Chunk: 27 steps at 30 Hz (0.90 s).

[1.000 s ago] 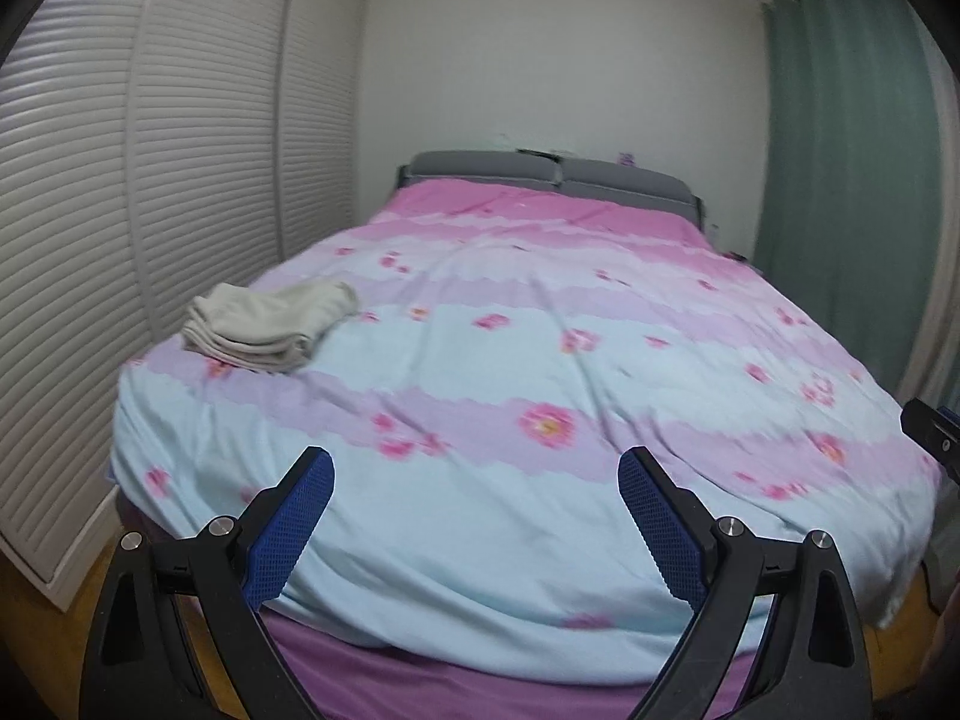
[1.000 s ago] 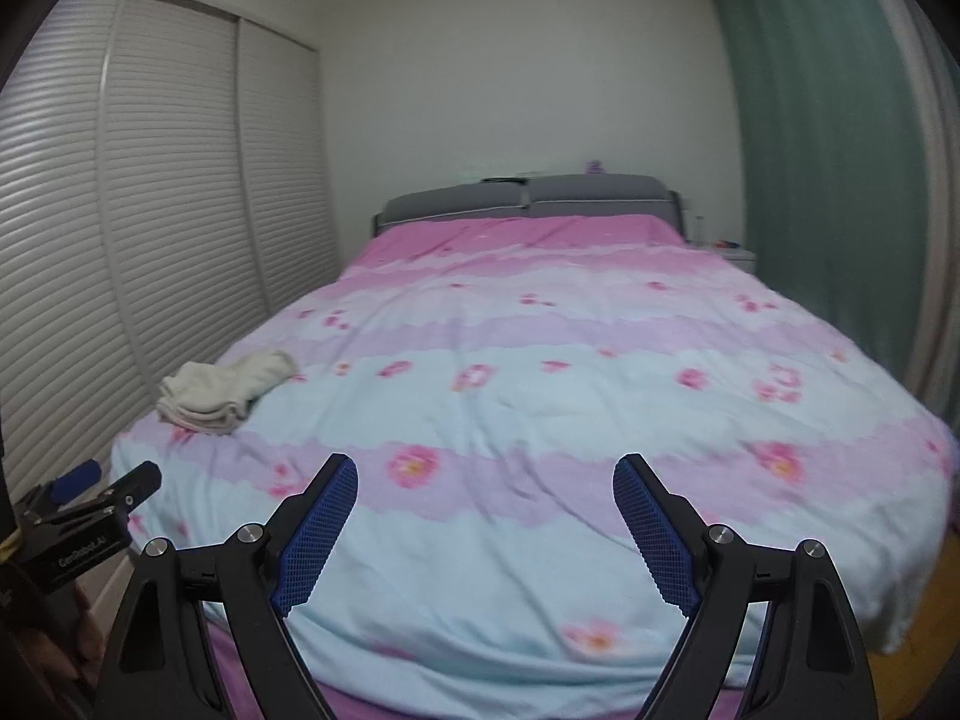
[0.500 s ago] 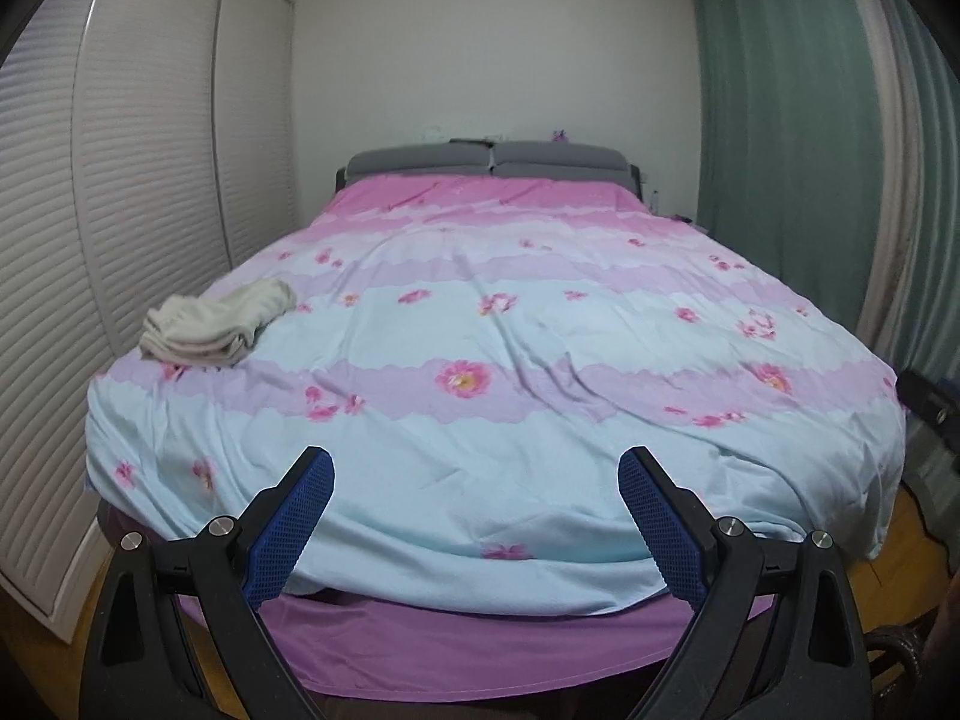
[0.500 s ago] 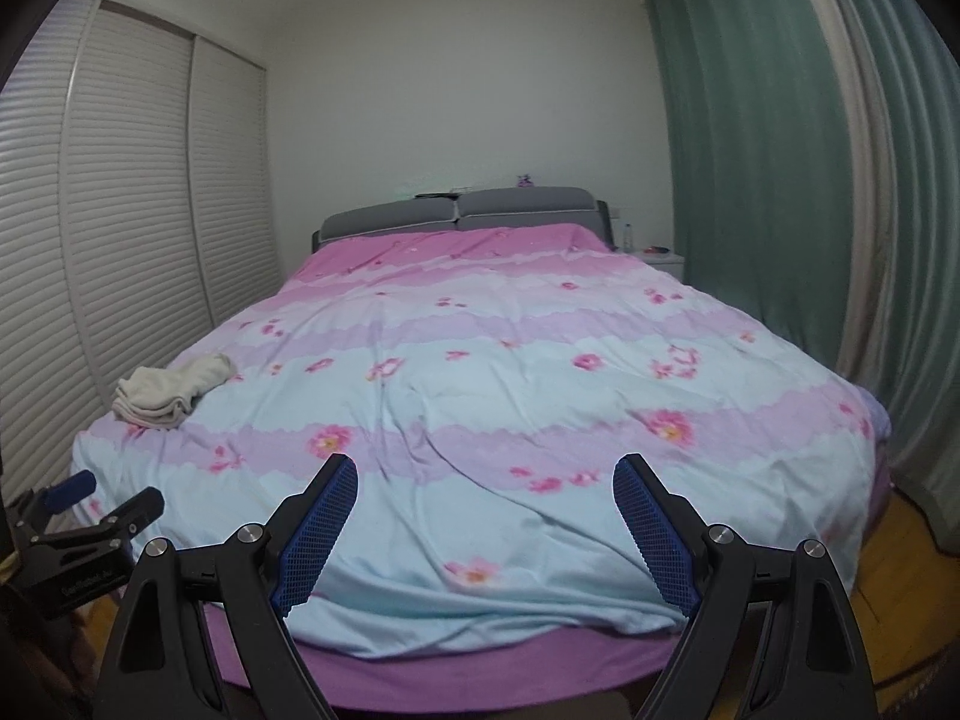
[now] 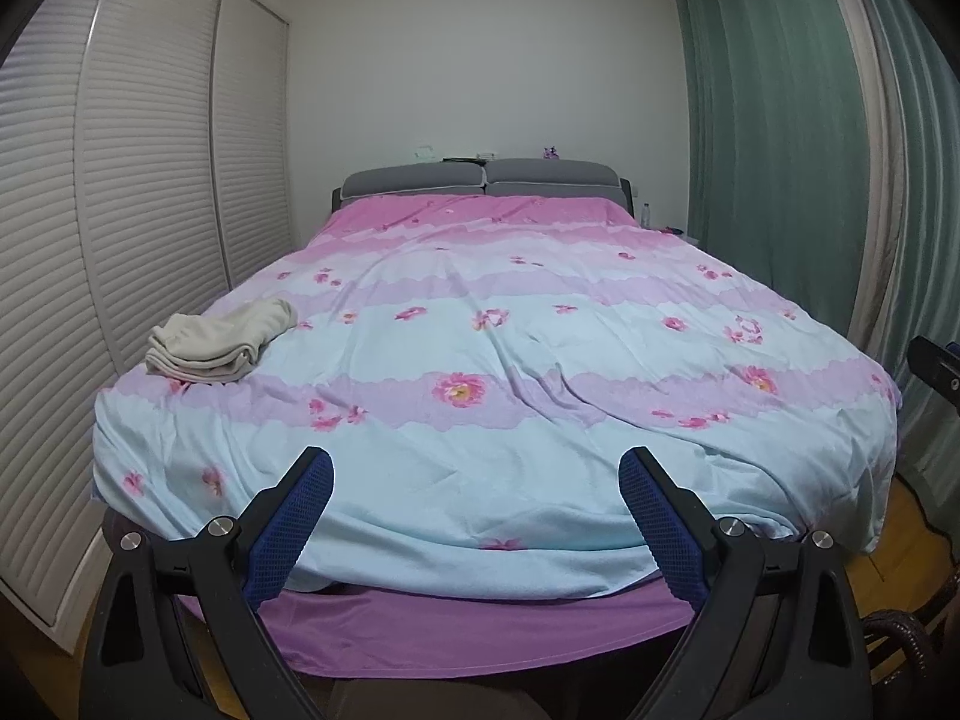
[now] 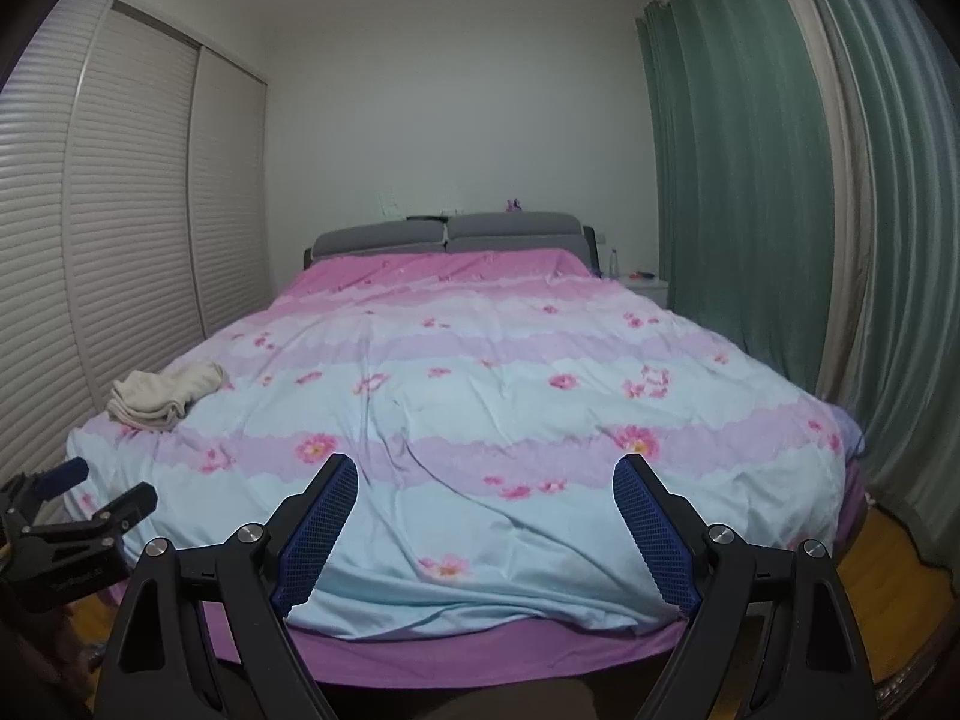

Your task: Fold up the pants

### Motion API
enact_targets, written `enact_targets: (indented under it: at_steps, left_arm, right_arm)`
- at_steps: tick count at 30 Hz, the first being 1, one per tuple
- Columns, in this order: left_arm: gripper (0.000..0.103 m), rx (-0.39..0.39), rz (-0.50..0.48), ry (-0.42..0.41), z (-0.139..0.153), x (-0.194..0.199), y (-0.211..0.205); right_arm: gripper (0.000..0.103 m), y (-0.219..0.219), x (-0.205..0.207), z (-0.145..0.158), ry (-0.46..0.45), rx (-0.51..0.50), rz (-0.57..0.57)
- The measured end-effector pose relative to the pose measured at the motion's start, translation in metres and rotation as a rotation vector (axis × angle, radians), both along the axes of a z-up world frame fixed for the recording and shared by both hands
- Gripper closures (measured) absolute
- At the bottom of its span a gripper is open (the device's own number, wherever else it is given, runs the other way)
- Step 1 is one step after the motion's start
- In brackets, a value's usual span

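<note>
Bedroom, floral duvet (image 5: pixel 540 438) across bed. Cream pants (image 5: pixel 219 341), folded pile at ten o'clock near edge: likely soft, light, limp; best pinched at folded edge. Left gripper (image 5: pixel 476 501) and right gripper (image 6: pixel 485 507): fingers spread, empty, well apart from pile.

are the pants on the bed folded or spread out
Folded: the pants lie as a compact layered stack near the bed's left edge.

Dim, flat indoor light with a cool bluish cast, no clear source. Shadows soft under the bed (image 5: pixel 480 630). Sharp focus, no motion blur. Strong fisheye bending, black vignette at corners.
</note>
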<state>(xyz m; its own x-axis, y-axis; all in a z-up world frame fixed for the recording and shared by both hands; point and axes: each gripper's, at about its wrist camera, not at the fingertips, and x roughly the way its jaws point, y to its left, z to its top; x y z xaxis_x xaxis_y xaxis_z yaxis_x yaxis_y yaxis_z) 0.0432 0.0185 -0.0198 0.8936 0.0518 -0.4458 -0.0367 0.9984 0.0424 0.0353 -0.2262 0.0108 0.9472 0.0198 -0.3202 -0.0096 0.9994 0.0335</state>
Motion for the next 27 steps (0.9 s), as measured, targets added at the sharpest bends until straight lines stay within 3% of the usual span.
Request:
enact_targets:
  at_steps: [27]
  left_arm:
    - [0.006, 0.01, -0.006, -0.045, 0.018, -0.016, -0.003]
  right_arm:
    - [0.015, 0.005, -0.008, 0.011, -0.005, 0.013, 0.033]
